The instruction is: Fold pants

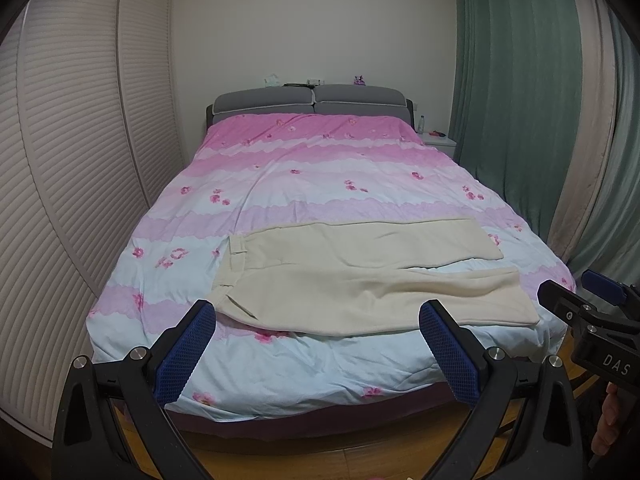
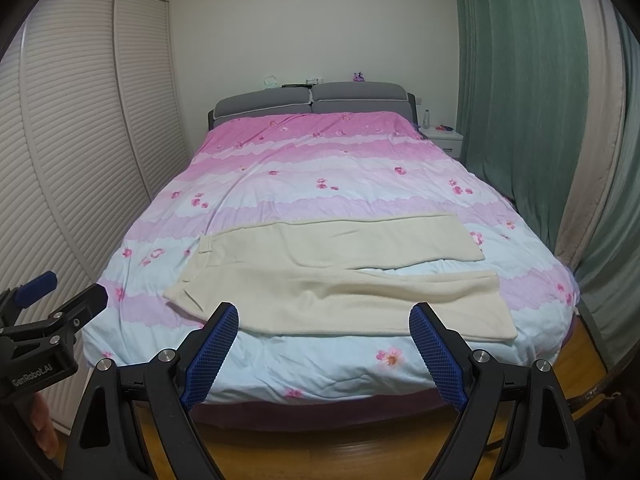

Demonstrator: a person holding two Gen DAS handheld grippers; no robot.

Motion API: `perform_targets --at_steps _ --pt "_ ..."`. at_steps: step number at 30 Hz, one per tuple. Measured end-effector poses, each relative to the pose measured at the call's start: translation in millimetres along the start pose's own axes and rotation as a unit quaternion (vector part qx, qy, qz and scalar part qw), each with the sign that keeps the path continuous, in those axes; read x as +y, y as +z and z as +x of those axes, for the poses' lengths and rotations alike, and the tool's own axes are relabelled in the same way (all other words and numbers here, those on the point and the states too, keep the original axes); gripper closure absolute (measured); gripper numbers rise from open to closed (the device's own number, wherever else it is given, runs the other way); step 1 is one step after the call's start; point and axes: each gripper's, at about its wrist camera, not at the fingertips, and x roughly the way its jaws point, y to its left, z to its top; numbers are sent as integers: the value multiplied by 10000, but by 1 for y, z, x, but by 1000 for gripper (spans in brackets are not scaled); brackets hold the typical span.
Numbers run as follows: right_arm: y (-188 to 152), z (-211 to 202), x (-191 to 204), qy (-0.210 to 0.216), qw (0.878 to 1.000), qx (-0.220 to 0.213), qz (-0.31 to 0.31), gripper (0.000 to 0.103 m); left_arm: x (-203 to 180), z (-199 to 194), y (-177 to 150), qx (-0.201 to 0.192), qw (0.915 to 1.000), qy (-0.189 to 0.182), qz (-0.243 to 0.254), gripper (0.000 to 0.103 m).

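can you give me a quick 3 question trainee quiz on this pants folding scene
1. True or false: the pants lie spread on the bed, waistband to the left, legs to the right.
2. Multiple choice: the left gripper and right gripper are A) both open, holding nothing, B) both shut on the pants, C) one open, one shut.
3. Fill in: the two pant legs lie ____ at the cuffs, with bedding showing between them.

Key: 1 true; 2 A; 3 apart
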Motion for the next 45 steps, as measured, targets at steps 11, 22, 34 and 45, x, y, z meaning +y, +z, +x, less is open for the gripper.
perform_targets --at_steps 11,22,34,45 --pt "0 4 0 0 10000 27 6 15 0 2 0 18 10000 15 30 0" --pt "-6 9 -7 28 9999 121 -3 15 -2 11 0 139 9999 43 8 0" --pt "-4 42 -11 307 9985 410 -176 15 0 40 -10 373 9983 399 -197 0" --pt "-2 125 23 670 9937 856 -287 15 63 122 -15 661 9925 938 -420 0"
